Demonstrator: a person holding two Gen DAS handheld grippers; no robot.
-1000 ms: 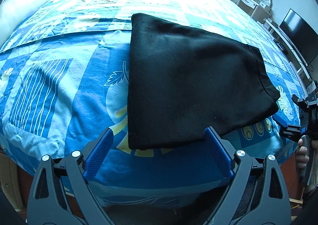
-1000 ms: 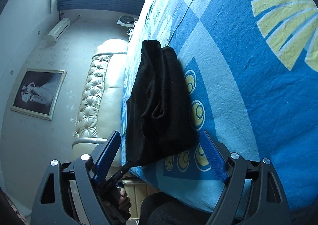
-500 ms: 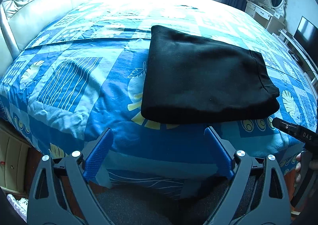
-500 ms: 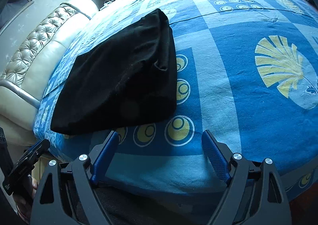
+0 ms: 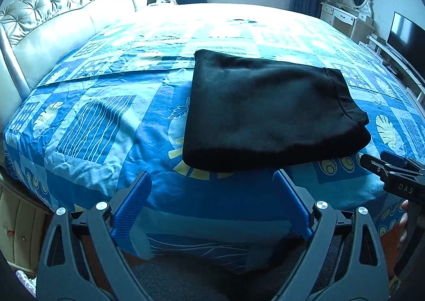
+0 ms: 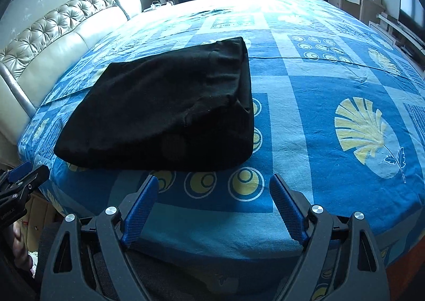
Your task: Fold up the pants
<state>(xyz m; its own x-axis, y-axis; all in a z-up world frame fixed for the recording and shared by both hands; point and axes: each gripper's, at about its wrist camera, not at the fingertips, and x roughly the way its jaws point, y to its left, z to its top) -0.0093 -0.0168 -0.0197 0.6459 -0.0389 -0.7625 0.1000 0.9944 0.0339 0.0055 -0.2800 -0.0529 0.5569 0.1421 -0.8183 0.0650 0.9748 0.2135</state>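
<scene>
The black pants (image 5: 268,112) lie folded in a compact stack on the bedspread (image 5: 106,120), just ahead of the left gripper (image 5: 212,202) and right gripper (image 6: 213,206), both wide and empty, seemingly because the folding is done

both wrist cams sit low at the bed (image 5: 111,125) edge, angled down, close, both catching the folded pants (image 5: 265,115)

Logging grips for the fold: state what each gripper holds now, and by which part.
Nothing is held. The left gripper and right gripper both stand open over the bed edge, short of the folded black pants, which lie untouched on the bedspread.
</scene>
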